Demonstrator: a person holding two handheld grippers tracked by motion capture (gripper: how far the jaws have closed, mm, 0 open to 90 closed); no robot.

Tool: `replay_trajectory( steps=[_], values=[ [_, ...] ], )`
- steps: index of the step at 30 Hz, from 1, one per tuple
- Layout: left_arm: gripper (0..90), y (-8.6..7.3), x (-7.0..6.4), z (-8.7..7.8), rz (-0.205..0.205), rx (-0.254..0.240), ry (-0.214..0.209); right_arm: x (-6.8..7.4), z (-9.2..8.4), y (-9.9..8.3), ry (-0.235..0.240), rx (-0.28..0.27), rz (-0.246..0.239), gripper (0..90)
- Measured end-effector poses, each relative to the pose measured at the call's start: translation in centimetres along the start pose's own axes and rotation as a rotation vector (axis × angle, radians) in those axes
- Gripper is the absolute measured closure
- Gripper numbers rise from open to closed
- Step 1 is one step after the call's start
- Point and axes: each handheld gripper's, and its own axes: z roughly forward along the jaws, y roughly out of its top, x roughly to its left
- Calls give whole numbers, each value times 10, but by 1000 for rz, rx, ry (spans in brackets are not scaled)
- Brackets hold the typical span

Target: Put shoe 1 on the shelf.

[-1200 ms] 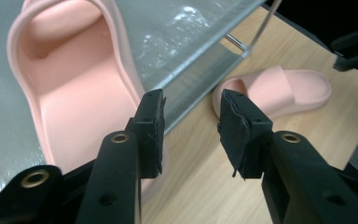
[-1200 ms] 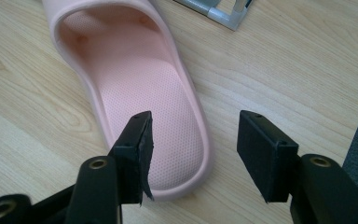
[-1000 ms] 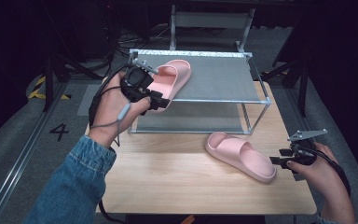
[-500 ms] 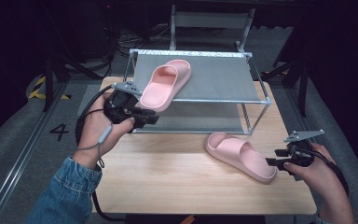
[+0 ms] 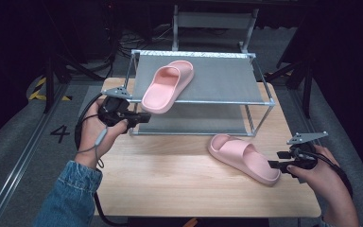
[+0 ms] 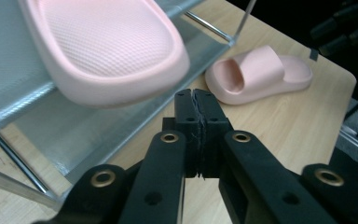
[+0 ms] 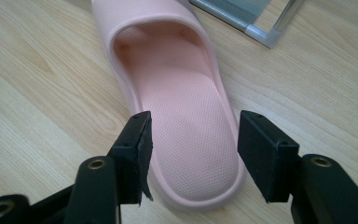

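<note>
On the table (image 5: 170,179), slipper (image 7: 186,135) heel sits between right gripper (image 7: 193,149) jaws (spread).

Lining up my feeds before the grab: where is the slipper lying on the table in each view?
High view: slipper on the table, lower right, before the right gripper.
Left gripper view: upper right, beyond the rack.
Right gripper view: centre, heel between the open fingers.
Shared landmark: the rack's front corner post.

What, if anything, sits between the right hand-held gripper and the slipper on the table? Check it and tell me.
Nothing visible does. The right hand-held gripper is open, its jaws standing on either side of the heel of the slipper on the table, with only bare wooden table around it. The rack stands behind the toe end, not in the way.
</note>
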Motion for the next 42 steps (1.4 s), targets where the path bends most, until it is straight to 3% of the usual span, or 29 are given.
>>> replay_trajectory(
  steps=[2, 7, 15, 20, 27, 30, 40, 42],
  values=[
    [900, -2, 5, -1, -16, -32, 12, 0, 0, 0, 1, 4, -2, 457],
    [900, -5, 13, -3, -41, -43, 43, -1, 1, 0, -1, 4, -5, 457],
    [900, -9, 20, 2, -53, -69, 51, 0, 1, 0, -3, 6, -5, 456],
    [900, -8, 20, 7, -60, -75, 27, 0, 2, 0, -2, 7, -4, 456],
    [900, 4, 11, 26, -31, -68, -7, 0, 4, 1, 4, 13, -10, 456],
    [900, 11, 9, 37, -40, -65, -24, 0, 4, 1, 1, 8, -16, 455],
    [895, 28, 5, 63, -35, -69, -30, 0, 4, 1, -8, -11, -10, 447],
    [883, 31, 5, 69, -35, -88, -31, 0, 4, 1, -6, -12, -7, 446]
  ],
)
